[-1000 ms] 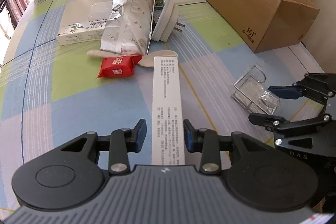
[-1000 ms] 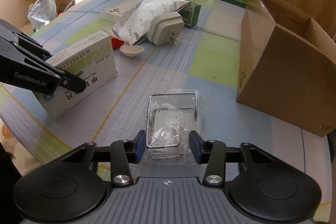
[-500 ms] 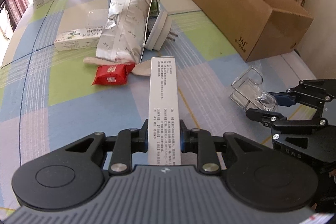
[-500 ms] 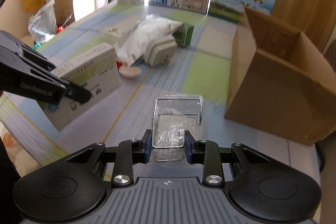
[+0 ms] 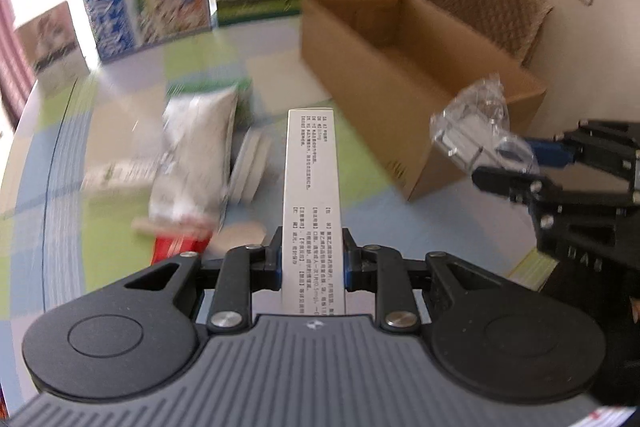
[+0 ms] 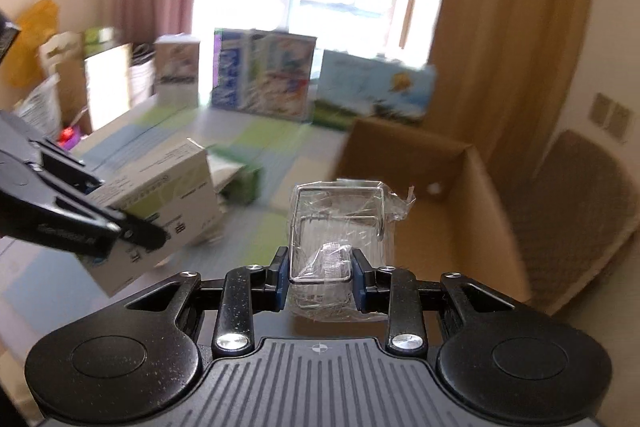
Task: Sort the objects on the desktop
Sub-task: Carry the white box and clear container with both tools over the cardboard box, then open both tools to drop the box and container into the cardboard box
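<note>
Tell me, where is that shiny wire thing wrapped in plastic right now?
The wrapped wire rack is off the table, pinched in the right claw, just in front of the open cardboard box.

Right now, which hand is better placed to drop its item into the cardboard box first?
Right. Its tongs hold the wrapped wire rack right at the cardboard box opening; the left tongs hold the white carton farther back, probably.

My left gripper (image 5: 313,261) holds the medicine box (image 5: 313,195) above the table (image 5: 120,259); my right gripper (image 6: 320,277) holds the wrapped wire rack (image 6: 340,223) to its right, before the cardboard box (image 5: 400,75). Behind, blurred, perhaps a foil pouch (image 5: 196,155) lies among clutter.
</note>
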Demonstrator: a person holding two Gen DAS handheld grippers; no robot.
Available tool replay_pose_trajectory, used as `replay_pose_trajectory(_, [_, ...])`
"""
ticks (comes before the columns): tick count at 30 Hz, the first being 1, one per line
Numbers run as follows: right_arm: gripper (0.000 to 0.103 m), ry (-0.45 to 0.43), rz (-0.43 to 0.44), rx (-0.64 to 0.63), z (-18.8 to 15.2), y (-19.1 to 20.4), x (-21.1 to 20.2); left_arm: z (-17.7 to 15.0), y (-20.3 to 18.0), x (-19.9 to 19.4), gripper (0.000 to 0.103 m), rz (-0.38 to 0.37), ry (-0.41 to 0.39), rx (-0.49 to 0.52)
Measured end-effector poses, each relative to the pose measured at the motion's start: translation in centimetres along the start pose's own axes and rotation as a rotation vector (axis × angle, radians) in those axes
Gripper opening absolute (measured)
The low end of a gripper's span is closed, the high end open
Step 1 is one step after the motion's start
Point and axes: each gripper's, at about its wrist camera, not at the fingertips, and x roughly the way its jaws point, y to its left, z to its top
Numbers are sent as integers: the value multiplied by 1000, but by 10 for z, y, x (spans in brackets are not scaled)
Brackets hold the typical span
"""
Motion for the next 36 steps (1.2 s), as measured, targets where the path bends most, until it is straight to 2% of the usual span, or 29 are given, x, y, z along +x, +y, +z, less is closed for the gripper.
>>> replay_pose_trajectory(7, [28, 12, -73, 54, 9, -62, 20, 62, -45, 22, 21, -91, -60, 29])
replay_pose_trajectory(16, [28, 38, -69, 93, 18, -100, 52, 114, -76, 68, 21, -143, -69, 36])
replay_pose_trajectory(24, [28, 81, -67, 120, 7, -109, 79, 131, -81, 96, 21, -140, -53, 8])
replay_pose_trajectory(33, [28, 109, -60, 137, -2, -109, 85, 132, -86, 119, 21, -122, -30, 15])
replay_pose_trajectory(36, [28, 113, -57, 140, -4, -108, 85, 130, -84, 120, 26, -121, -38, -1])
